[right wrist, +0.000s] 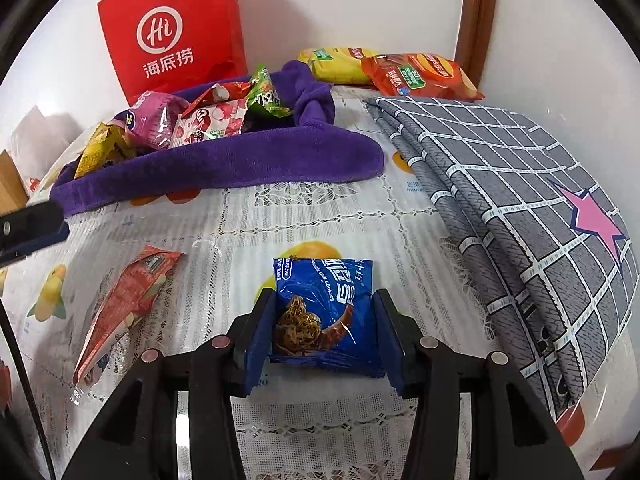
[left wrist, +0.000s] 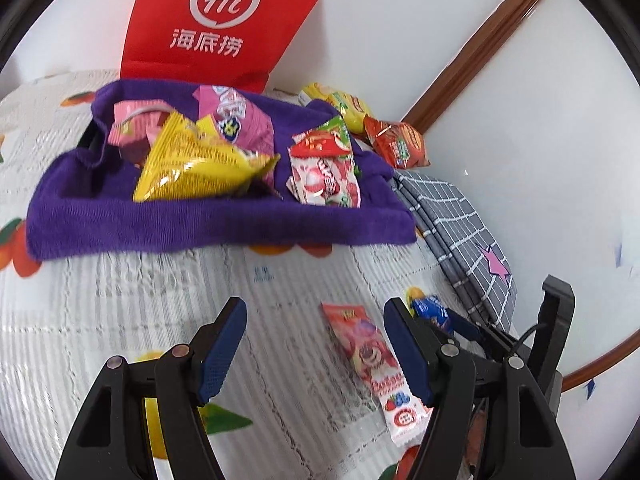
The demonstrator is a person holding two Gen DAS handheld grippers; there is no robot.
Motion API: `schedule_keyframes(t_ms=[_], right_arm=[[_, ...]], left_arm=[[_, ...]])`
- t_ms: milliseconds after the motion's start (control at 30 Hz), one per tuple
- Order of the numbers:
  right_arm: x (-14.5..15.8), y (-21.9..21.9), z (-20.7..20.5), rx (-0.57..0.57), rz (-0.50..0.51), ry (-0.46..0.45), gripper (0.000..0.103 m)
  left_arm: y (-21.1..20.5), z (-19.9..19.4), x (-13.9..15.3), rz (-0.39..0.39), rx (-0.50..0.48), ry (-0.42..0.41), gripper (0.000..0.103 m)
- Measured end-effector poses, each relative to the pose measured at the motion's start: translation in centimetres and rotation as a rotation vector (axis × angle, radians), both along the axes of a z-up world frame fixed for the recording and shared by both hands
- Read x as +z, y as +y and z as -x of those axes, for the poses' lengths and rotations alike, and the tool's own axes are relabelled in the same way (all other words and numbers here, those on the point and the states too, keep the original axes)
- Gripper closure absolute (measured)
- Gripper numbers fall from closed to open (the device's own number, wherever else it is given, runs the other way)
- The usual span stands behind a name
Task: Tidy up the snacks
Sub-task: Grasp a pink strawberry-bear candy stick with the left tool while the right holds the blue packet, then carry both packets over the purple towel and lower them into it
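My right gripper (right wrist: 322, 320) is shut on a blue chocolate chip cookie packet (right wrist: 326, 312), held just over the lace tablecloth. The packet also shows in the left wrist view (left wrist: 432, 312) between the right gripper's fingers. My left gripper (left wrist: 316, 348) is open and empty above the cloth. A long red strawberry snack packet (left wrist: 372, 364) lies just inside its right finger; it also shows in the right wrist view (right wrist: 124, 308). A basket lined with a purple towel (left wrist: 208, 224) holds a yellow packet (left wrist: 200, 164), a pink packet (left wrist: 236, 116) and a red-and-white packet (left wrist: 324, 168).
A red paper bag (left wrist: 224, 20) stands behind the basket against the wall. A yellow packet (right wrist: 340, 64) and an orange packet (right wrist: 420, 76) lie at the back corner. A folded grey checked cloth (right wrist: 520, 216) with a pink star lies on the right.
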State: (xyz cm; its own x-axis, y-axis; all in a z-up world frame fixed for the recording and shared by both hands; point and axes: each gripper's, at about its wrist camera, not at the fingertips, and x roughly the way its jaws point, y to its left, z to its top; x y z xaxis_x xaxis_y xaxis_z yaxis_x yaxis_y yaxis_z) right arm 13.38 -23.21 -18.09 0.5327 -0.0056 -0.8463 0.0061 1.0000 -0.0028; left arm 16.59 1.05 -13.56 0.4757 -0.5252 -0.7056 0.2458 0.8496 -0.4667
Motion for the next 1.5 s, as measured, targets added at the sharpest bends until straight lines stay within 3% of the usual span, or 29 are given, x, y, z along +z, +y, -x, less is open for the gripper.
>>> schedule_keyframes(t_ms=[367,700,933,1067,1233,1300,1500], right_arm=[[0.0,-0.5,0.2,-0.012,-0.049,-0.007,0.055],[0.5,-1.2,1.2,-0.028,-0.075,-0.024,0.056],[1.7,-3.5,2.6,-0.059,-0.076,-0.036,0.056],[2.2,-4.6,3.2,-0.066,-0.073,-0.045,0.056],[2.1,-5.0,3.8,-0.057,-0.062,-0.036,0.056],[1.9,-4.8,3.8,-0.055,-0.063,-0.027,0.056],[2.3,-4.2,3.7,-0.058,-0.07,-0.023,0.056]], left_arm=[[0.3,1.1,-1.2,0.08,0.006,0.091,0.03],[-2.7,1.6,-1.3,0.039,-0.044,0.105,0.03],[-6.7,1.4,-2.2,-0.11,-0.081,0.123,0.031],[-8.2,1.6,-2.4,-0.2,-0.062,0.064,0.032],[-9.9,1.7,-2.4,-0.387,-0.044,0.001,0.061],[-9.9,1.8,-2.5,-0.435,-0.036,-0.02,0.08],[-7.6,1.6,-2.4,-0.321,-0.026,0.026,0.082]])
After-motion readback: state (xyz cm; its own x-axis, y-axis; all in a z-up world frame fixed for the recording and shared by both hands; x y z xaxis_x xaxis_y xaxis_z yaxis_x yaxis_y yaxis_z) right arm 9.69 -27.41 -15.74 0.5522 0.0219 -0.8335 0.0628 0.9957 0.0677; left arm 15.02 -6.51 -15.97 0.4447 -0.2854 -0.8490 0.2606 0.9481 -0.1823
